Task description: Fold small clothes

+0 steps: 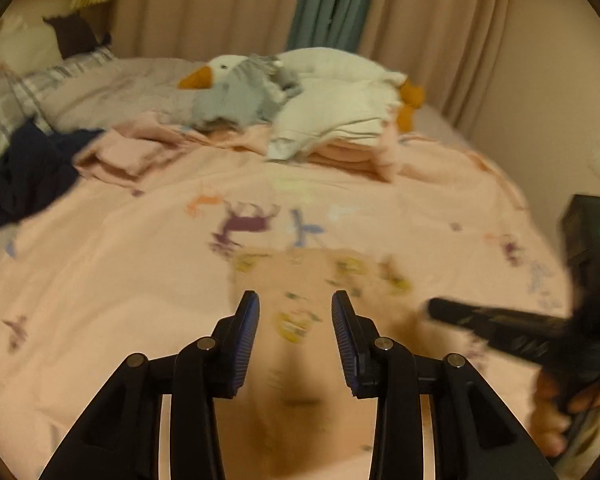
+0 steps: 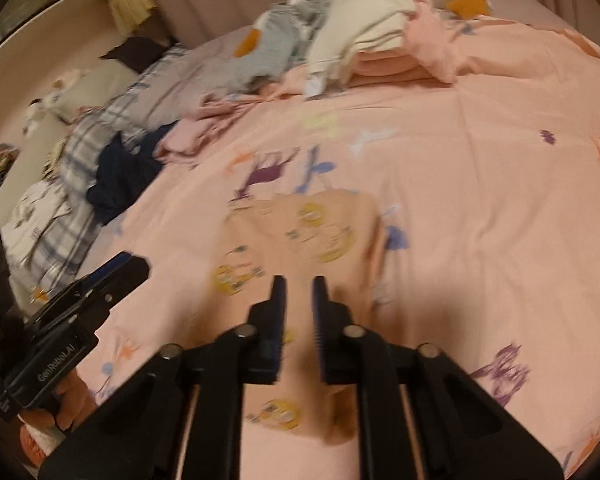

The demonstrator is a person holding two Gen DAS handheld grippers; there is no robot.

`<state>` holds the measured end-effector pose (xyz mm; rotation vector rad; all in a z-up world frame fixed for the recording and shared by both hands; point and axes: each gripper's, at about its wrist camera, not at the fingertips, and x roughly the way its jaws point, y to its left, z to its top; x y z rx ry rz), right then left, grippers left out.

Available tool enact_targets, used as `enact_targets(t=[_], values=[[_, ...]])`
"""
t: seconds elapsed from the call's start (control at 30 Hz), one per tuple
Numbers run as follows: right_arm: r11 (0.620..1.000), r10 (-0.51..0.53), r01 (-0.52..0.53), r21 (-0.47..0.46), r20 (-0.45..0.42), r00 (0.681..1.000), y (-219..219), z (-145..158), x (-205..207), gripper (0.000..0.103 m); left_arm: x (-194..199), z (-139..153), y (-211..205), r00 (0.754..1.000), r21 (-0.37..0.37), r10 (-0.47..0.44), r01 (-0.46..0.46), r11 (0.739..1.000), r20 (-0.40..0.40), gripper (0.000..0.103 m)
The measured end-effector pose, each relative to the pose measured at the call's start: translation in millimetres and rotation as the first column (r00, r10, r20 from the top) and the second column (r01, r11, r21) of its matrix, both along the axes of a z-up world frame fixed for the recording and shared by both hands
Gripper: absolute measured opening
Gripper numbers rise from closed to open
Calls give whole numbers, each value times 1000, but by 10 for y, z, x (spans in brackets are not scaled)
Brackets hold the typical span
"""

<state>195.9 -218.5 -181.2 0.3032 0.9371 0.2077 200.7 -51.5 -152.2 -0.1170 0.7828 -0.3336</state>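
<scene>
Small peach garment (image 2: 300, 240) with yellow prints lies flat on pink bedsheet (image 2: 480, 200), mid-bed, blurred. Left gripper (image 1: 295, 312) above its near part, jaws wide apart, nothing between. Right gripper (image 2: 299, 296) over it too, jaws narrow with a gap; grip on cloth not discernible. Plush goose (image 1: 236, 80) and dark navy clothing (image 1: 28, 176) at far side.

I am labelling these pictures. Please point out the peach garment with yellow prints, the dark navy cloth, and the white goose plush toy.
peach garment with yellow prints (image 2: 300, 236), right wrist view, upper middle.
dark navy cloth (image 1: 28, 176), left wrist view, centre.
white goose plush toy (image 1: 224, 65), left wrist view, head.
</scene>
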Motion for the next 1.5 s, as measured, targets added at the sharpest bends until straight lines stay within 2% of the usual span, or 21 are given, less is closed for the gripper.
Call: enact_targets(t=[0.03,0.07,0.13,0.2,0.23,0.37,0.43,0.53,0.63,0.77,0.87,1.0,1.03,1.07,1.17,1.33,1.4,1.5], values=[[1000,14,-14,-1,-16,1000,55,-60,-16,11,-10,-71,-59,999,22,-24,25,999,-26,36],[1000,17,-17,-1,-32,999,91,-118,-22,11,-10,-199,-147,998,78,-34,39,996,-61,36],[1000,-6,6,-3,-112,994,143,-374,-18,11,-16,-461,-245,993,152,-26,44,987,-115,35],[999,-36,32,-25,-170,985,149,-619,-51,7,-54,-731,-261,985,182,-10,42,982,-174,35],[999,-40,37,-18,-170,985,136,-664,-76,6,-78,-813,-260,983,195,0,36,980,-182,35],[996,-69,78,43,-175,982,91,-653,-178,6,-72,-867,-231,978,195,40,0,981,-203,35],[997,-74,79,23,-155,985,119,-552,-226,11,-41,-800,-200,976,168,66,-31,985,-205,35],[997,-76,76,-5,-96,992,138,-410,-307,13,-45,-784,-168,974,156,104,-73,985,-201,35],[996,-87,88,8,-113,990,50,-497,-279,9,-33,-939,-180,964,171,124,-85,982,-236,35],[989,-78,97,112,-168,983,-116,-807,-238,1,-98,-997,-227,970,188,156,-121,975,-186,35],[991,-65,84,105,-171,983,-113,-884,-239,0,-96,-985,-273,973,229,153,-111,967,-174,35],[986,-71,95,134,-168,983,-123,-805,-287,0,-120,-924,-209,969,190,173,-139,972,-175,35],[986,-67,89,138,-163,984,-120,-766,-321,3,-148,-895,-201,970,189,177,-145,971,-166,35],[987,-60,82,138,-152,986,-108,-717,-364,7,-169,-873,-204,970,197,185,-153,968,-156,35],[993,-64,77,95,-131,989,-70,-599,-440,7,-248,-809,-247,974,229,182,-149,962,-132,35],[994,-77,83,70,-89,993,-18,-341,-596,8,-391,-618,-258,982,165,150,-131,978,-110,35],[994,-80,85,63,-69,994,-15,-275,-645,8,-473,-521,-278,986,177,150,-136,975,-67,35],[995,-66,69,72,-48,997,33,-209,-746,8,-558,-449,-363,992,236,129,-123,964,-8,35]])
